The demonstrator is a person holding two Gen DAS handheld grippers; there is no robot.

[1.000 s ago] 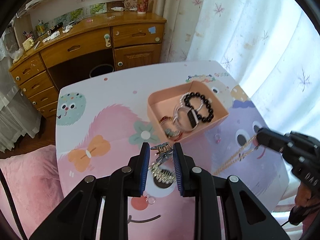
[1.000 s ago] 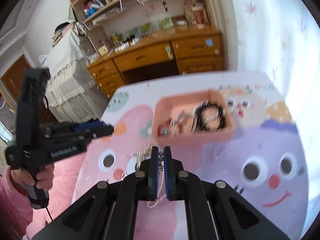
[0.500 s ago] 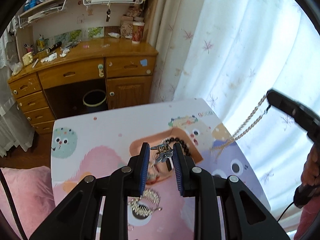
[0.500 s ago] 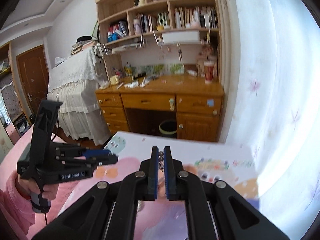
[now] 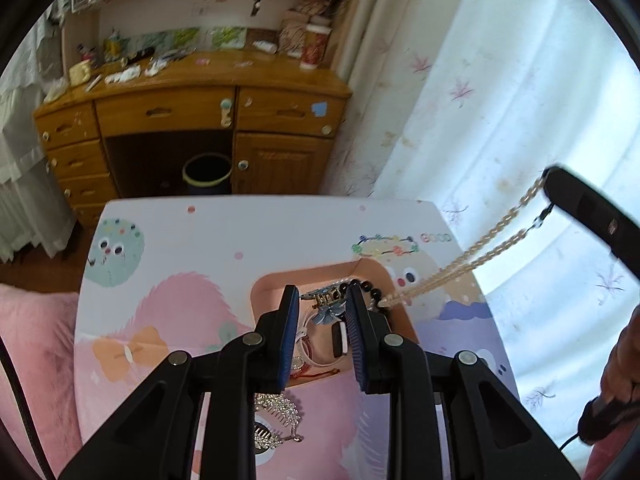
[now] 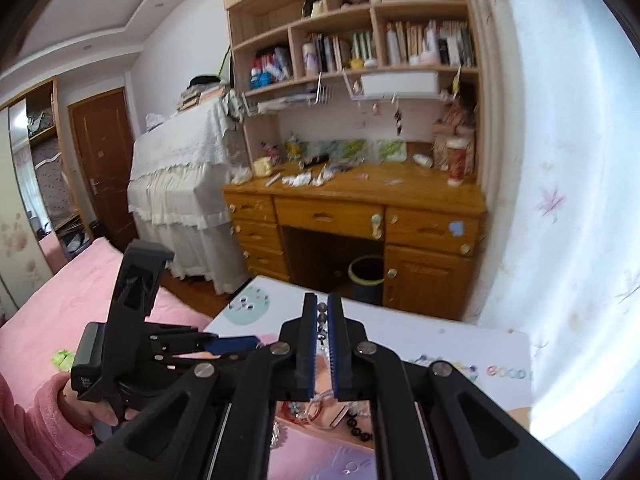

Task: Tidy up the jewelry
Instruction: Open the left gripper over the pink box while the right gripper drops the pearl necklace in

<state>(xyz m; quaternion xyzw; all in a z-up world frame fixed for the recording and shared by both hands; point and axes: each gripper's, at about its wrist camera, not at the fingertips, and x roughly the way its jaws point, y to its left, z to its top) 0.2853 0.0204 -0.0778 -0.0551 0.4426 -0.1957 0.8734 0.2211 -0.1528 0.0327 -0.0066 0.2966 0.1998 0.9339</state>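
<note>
Over the pink tray, the left tongs clench a blue flower hair clip; it should be lowered well inside the tray's walls before release. To the tray's right the right tongs grip a pearl chain, raised, its lower end trailing at the tray's right rim. Since half a second ago the left tongs have moved from the tray's near edge to above it, while the chain stays aloft.
</note>
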